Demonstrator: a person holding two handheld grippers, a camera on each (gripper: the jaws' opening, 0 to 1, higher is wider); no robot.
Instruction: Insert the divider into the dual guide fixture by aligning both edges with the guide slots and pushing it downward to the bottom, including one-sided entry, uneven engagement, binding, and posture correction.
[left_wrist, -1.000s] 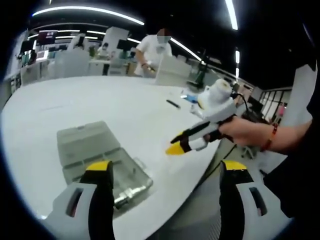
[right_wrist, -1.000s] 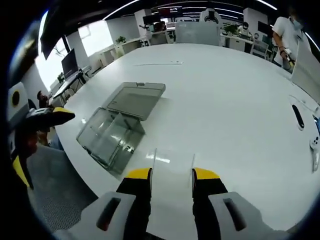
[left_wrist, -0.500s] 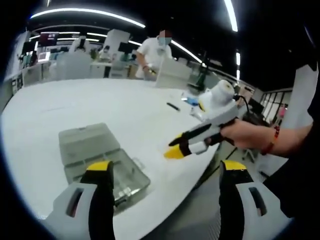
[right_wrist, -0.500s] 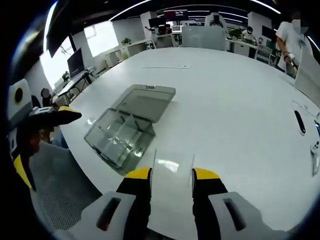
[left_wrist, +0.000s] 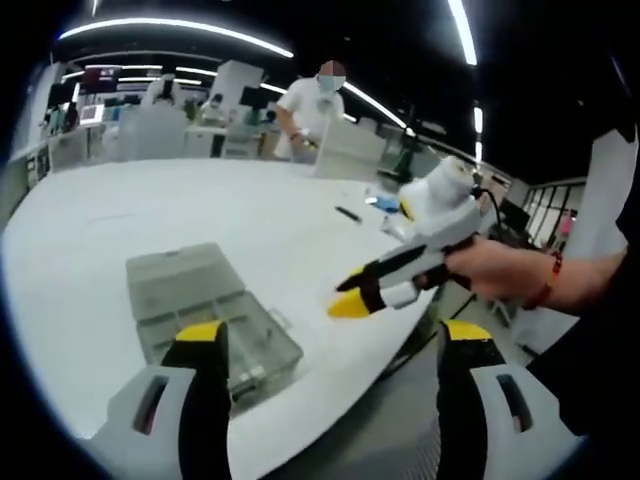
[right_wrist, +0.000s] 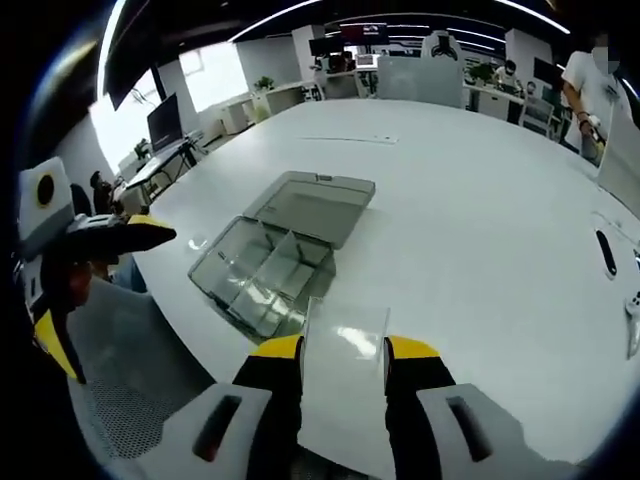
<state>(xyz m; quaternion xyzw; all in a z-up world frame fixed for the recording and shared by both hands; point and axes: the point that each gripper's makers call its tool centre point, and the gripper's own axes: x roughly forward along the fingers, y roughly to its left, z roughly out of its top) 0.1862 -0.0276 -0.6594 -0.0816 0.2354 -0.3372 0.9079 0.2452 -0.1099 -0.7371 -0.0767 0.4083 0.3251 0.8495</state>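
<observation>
A clear plastic box (right_wrist: 268, 268) lies near the white table's edge, its lid (right_wrist: 318, 205) folded open behind it and its inside split by thin walls. My right gripper (right_wrist: 345, 348) is shut on a clear divider plate (right_wrist: 345, 325), held upright just short of the box. In the left gripper view the same box (left_wrist: 215, 320) sits beyond my left gripper (left_wrist: 335, 340), whose jaws stand wide open with nothing between them. The right gripper (left_wrist: 350, 292) comes in from the right in a person's hand. The left gripper (right_wrist: 105, 295) hangs off the table edge at the left.
The white table (right_wrist: 470, 200) stretches far back. A black pen (left_wrist: 347, 213) lies on it, seen also as a pen (right_wrist: 605, 255) at the right. A person (left_wrist: 318, 105) stands at the far side. Grey floor (right_wrist: 140, 370) lies below the table edge.
My right gripper has carried the divider closer to the box, which now sits just ahead of the plate. The left gripper has barely shifted and stays open.
</observation>
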